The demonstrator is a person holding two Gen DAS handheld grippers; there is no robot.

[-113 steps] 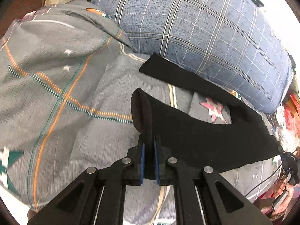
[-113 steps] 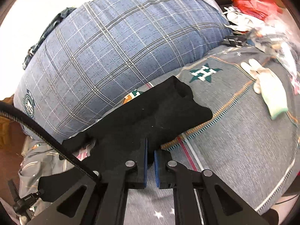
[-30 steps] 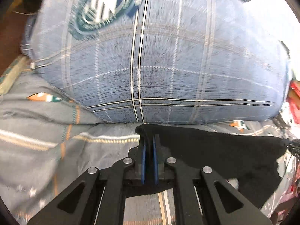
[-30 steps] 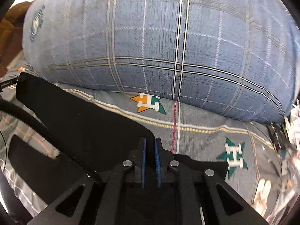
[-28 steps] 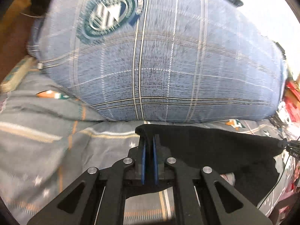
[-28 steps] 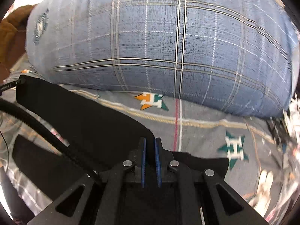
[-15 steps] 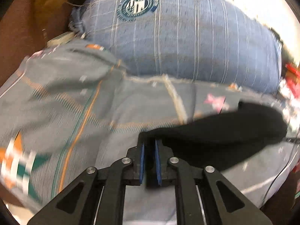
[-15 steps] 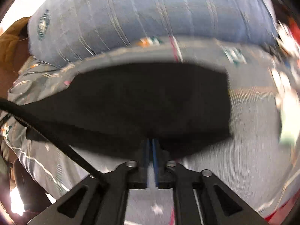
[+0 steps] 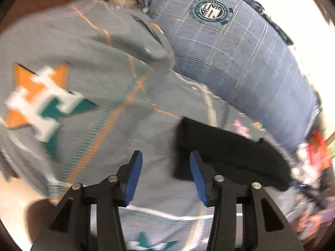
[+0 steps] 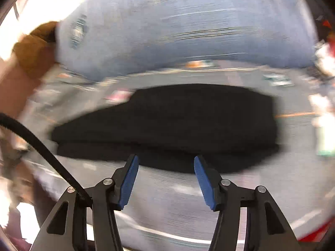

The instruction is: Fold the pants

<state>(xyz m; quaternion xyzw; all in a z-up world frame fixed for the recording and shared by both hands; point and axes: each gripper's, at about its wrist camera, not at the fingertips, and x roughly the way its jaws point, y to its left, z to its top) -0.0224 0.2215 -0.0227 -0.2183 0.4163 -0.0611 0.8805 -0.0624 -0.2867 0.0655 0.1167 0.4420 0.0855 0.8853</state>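
A bedroom in somebody's home: a bed under a grey patterned bedspread (image 9: 100,79) with orange and teal star emblems, and beyond the fingers a big blue plaid pillow (image 9: 236,48) bearing a round crest. Colourful clutter (image 9: 316,150) sits right of it.

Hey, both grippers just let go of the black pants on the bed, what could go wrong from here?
1. The left gripper has its jaws opening right beside the pants; one pad may snag the near corner and pull the fold apart.
2. The pants lie on the soft, uneven gray bedspread, so the layers may slide.
3. The right gripper hangs over the near hem and could drag it.
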